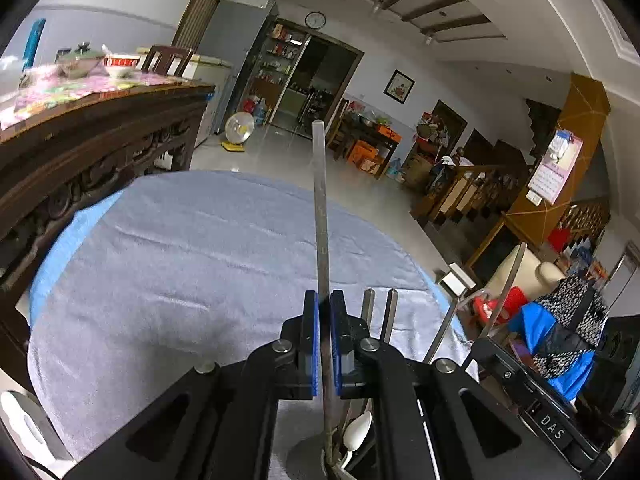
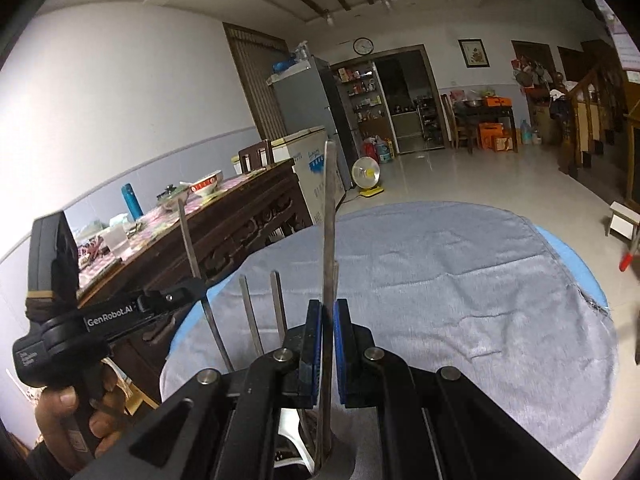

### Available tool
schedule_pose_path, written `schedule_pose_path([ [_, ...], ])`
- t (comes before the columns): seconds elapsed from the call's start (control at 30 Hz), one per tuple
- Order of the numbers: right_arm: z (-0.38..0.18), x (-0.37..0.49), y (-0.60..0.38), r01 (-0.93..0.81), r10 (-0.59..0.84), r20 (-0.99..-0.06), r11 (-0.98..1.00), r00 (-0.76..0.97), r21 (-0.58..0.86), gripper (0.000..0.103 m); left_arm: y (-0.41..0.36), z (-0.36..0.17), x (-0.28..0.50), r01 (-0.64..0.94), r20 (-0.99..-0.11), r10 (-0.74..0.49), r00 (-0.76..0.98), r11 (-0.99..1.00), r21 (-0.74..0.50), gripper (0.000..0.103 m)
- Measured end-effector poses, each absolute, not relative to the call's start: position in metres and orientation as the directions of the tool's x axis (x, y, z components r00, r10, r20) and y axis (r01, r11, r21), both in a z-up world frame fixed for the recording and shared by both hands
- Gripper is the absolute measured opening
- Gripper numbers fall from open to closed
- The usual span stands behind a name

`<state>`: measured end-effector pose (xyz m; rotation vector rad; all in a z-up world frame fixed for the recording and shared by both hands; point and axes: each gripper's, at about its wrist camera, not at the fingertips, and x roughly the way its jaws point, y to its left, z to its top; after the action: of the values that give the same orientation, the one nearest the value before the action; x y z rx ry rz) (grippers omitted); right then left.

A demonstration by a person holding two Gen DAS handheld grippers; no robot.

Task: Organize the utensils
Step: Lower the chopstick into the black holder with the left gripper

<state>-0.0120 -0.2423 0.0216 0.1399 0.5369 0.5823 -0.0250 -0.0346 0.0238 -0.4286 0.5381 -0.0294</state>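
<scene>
My left gripper [image 1: 324,304] is shut on a long flat metal utensil handle [image 1: 320,200] that stands almost upright between the blue pads. Below it, a grey utensil holder [image 1: 304,452] is mostly hidden; a white spoon [image 1: 358,430] and two more metal handles [image 1: 368,304] rise from it. My right gripper [image 2: 329,312] is shut on another upright metal handle [image 2: 329,220] over the same holder [image 2: 344,460]. The left gripper [image 2: 192,288], held by a hand [image 2: 60,412], shows at the left of the right wrist view with its metal handle [image 2: 188,232].
A round table under a grey-blue cloth [image 2: 460,280] stretches ahead of both grippers. A carved dark wooden table [image 1: 100,140] with bowls stands close on the left. A tiled floor, a small fan [image 1: 239,130] and a staircase [image 1: 480,192] lie beyond.
</scene>
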Motion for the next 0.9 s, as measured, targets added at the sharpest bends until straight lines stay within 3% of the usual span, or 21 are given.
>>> schedule_pose_path([
  [0.9, -0.008, -0.036, -0.24, -0.502, 0.561, -0.508, 0.824, 0.654, 0.265, 0.007, -0.065, 0.003, -0.05, -0.021, -0.532, -0.16, 0.831, 0.948, -0.317, 0.005],
])
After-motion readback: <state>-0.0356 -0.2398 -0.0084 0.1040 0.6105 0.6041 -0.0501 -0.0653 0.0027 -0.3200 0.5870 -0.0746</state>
